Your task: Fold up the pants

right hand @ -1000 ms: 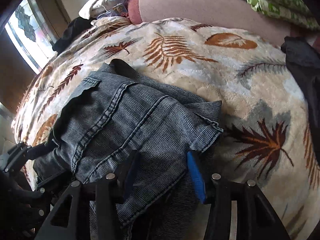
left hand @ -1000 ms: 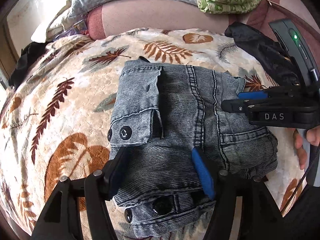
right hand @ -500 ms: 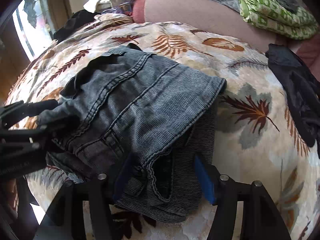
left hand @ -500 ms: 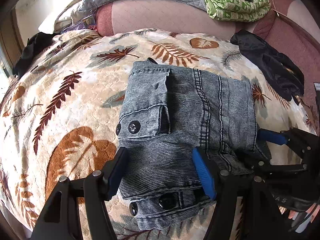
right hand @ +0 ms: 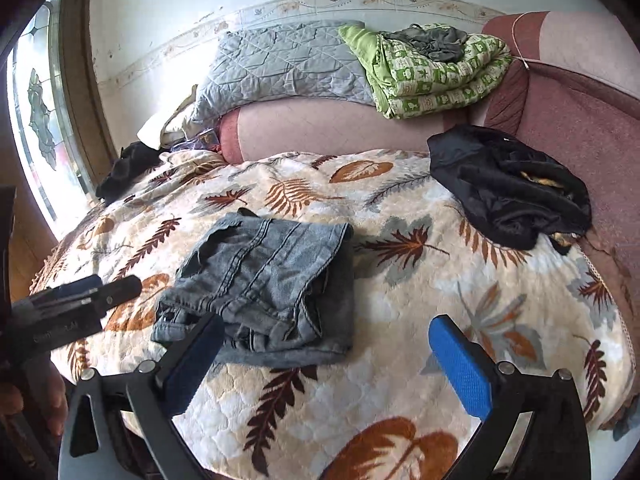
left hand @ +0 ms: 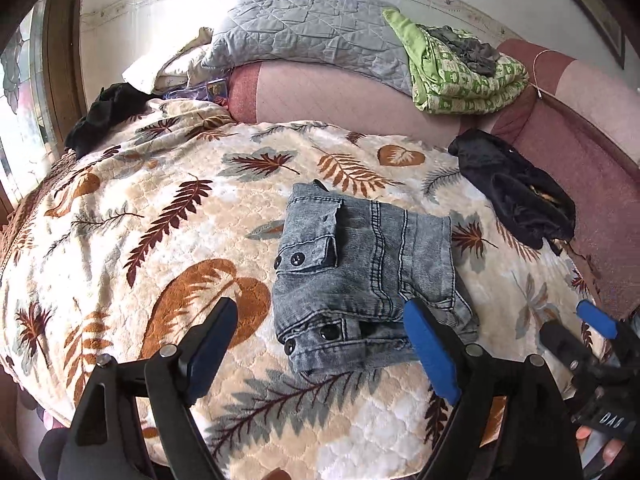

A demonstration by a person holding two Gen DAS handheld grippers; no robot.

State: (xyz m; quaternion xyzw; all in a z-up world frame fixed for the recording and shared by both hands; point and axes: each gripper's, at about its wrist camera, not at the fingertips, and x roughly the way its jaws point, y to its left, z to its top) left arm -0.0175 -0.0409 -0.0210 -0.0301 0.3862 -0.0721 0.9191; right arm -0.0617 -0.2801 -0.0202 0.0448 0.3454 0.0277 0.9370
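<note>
The grey denim pants (left hand: 360, 272) (right hand: 272, 280) lie folded into a compact bundle on the leaf-patterned blanket (left hand: 140, 240) (right hand: 440, 300). My left gripper (left hand: 320, 344) hovers above the bundle's near edge, its jaws opening, pads clear of the cloth. My right gripper (right hand: 324, 356) hangs over the blanket just in front of the bundle, jaws opening wide, nothing between them. The right gripper also shows at the lower right of the left wrist view (left hand: 580, 332). The left gripper shows at the left of the right wrist view (right hand: 92, 292).
A black garment (left hand: 516, 196) (right hand: 508, 184) lies at the blanket's far right by the pink sofa back (left hand: 340, 100). A green patterned quilt (right hand: 432, 72) and a grey quilt (right hand: 280, 64) rest on top. Another dark garment (left hand: 104, 116) sits far left near the window.
Both grippers let go of the folded pants, widened their jaws and drew back and up. The bundle now lies farther off and stays flat on the blanket.
</note>
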